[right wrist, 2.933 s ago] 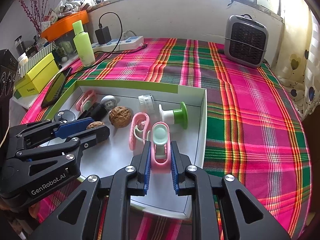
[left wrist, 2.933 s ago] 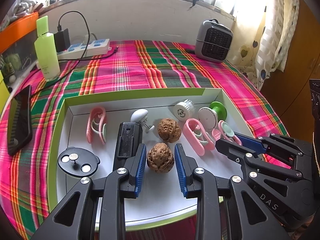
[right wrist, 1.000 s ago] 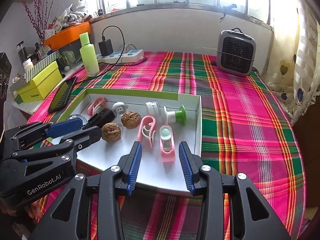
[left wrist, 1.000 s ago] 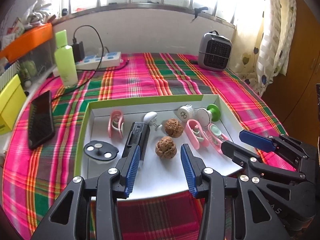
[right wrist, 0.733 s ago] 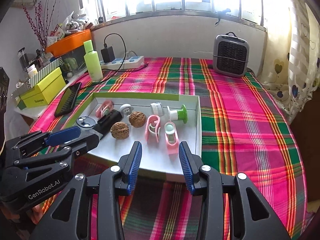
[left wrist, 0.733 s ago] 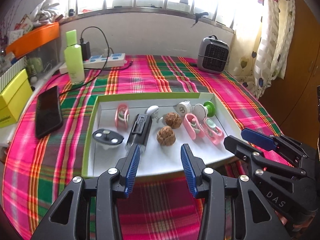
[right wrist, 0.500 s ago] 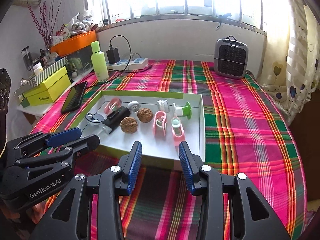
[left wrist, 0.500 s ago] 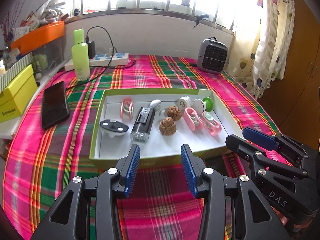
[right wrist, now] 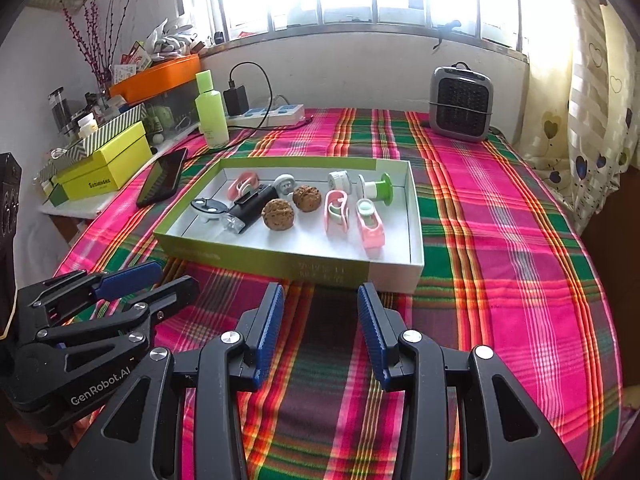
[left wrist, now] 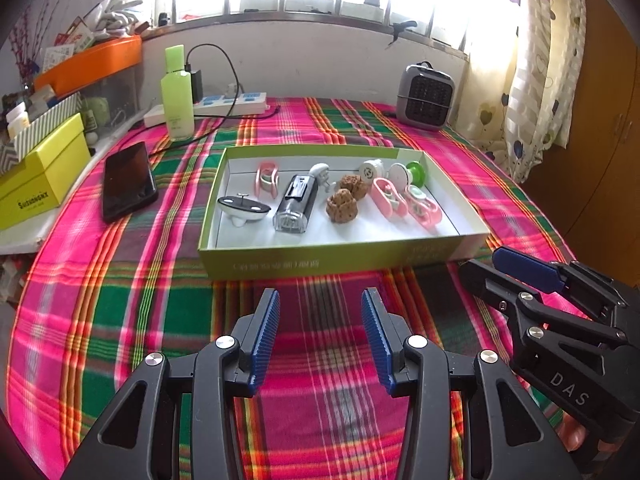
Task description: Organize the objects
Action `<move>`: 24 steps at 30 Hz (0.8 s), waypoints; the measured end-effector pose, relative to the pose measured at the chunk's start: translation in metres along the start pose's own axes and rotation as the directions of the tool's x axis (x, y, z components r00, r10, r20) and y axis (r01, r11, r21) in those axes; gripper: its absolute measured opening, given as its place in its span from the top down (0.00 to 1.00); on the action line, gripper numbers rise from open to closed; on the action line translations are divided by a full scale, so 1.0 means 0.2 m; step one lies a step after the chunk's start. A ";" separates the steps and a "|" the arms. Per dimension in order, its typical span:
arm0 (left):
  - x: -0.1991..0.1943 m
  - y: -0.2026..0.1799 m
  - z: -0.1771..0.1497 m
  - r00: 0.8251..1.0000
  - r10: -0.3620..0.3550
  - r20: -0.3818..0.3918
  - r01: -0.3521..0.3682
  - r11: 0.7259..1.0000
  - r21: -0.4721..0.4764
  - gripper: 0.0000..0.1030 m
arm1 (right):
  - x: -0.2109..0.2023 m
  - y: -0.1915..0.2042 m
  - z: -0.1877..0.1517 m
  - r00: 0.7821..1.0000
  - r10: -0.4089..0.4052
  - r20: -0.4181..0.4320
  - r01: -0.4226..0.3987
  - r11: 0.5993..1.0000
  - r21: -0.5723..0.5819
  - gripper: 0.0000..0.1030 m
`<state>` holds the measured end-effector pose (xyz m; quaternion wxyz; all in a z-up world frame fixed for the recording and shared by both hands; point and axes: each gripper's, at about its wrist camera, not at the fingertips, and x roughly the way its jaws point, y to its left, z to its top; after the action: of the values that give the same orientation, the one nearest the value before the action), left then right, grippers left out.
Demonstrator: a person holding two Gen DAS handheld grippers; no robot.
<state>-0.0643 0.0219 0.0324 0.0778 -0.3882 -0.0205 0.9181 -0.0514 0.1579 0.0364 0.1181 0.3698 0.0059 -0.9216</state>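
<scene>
Both tools, left [left wrist: 320, 336] and right [right wrist: 320, 332], hover apart and empty at lower frame; the filled tray [left wrist: 340, 258] lies ahead at centre, its long side facing them.

Left hand-held gripper [left wrist: 320, 336] and right hand-held gripper [right wrist: 320, 332] hover side by side, jaws apart, empty.

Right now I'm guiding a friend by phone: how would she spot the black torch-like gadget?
Find the shallow green-rimmed box on the plaid cloth. Inside, left of two walnuts, lies the black gadget. It is the only long dark cylinder there, with a clear lens end pointing toward the near wall.
</scene>
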 end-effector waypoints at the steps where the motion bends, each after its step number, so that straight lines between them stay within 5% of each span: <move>1: -0.01 0.00 -0.01 1.000 0.000 -0.001 0.000 1.000 -0.001 0.60 | 0.00 0.00 -0.01 1.000 -0.001 -0.002 0.001 1.000 0.001 0.61; 21: 0.01 0.01 -0.21 0.996 0.056 -0.065 -0.056 0.998 0.001 0.60 | 0.02 -0.01 -0.20 0.997 -0.026 -0.072 0.028 0.999 0.036 0.60; 24: 0.01 0.00 -0.22 0.996 0.057 -0.066 -0.057 0.998 0.007 0.60 | 0.02 -0.01 -0.21 0.996 -0.041 -0.083 0.044 0.998 0.037 0.50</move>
<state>-0.0344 0.0214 0.0002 0.0534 -0.4187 -0.0046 0.9065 -0.0258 0.1638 0.0040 0.0907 0.4093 0.0006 -0.9079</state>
